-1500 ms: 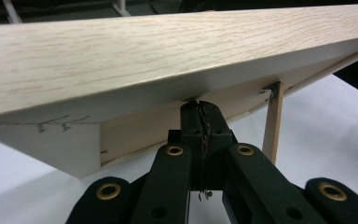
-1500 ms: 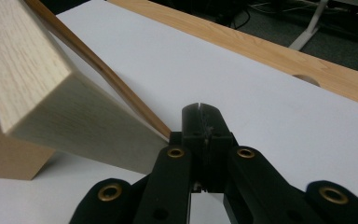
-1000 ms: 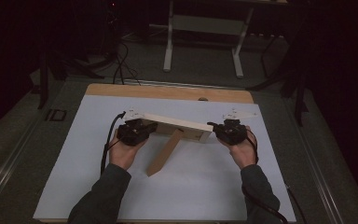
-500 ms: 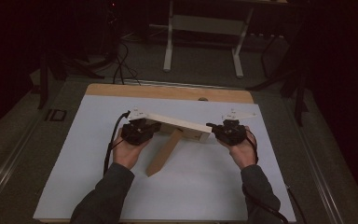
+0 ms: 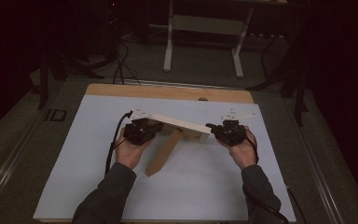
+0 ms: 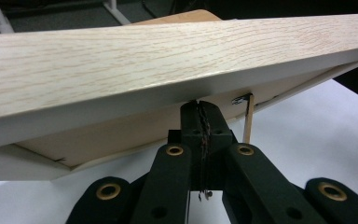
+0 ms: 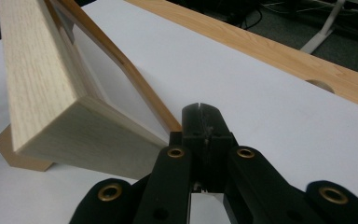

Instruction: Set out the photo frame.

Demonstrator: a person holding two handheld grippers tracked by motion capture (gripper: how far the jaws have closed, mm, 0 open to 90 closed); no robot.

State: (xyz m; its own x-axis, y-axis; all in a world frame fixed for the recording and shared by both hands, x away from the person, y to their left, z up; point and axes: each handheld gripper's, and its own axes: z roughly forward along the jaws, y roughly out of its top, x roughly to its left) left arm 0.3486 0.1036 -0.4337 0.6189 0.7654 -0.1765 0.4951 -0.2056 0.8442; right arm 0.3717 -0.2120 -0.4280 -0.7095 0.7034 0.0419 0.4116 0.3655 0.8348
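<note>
Wooden frame [image 5: 179, 125] tilted on white table [image 5: 205, 186] — both grippers closed beside it.

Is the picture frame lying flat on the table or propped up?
Propped up: the picture frame leans tilted on its back stand, its lower edge lifted off the white table.

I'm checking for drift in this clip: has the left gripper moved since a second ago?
Yes, slightly. The left gripper has edged rightward and a bit away from the person, judged against the table's wooden far edge.
</note>
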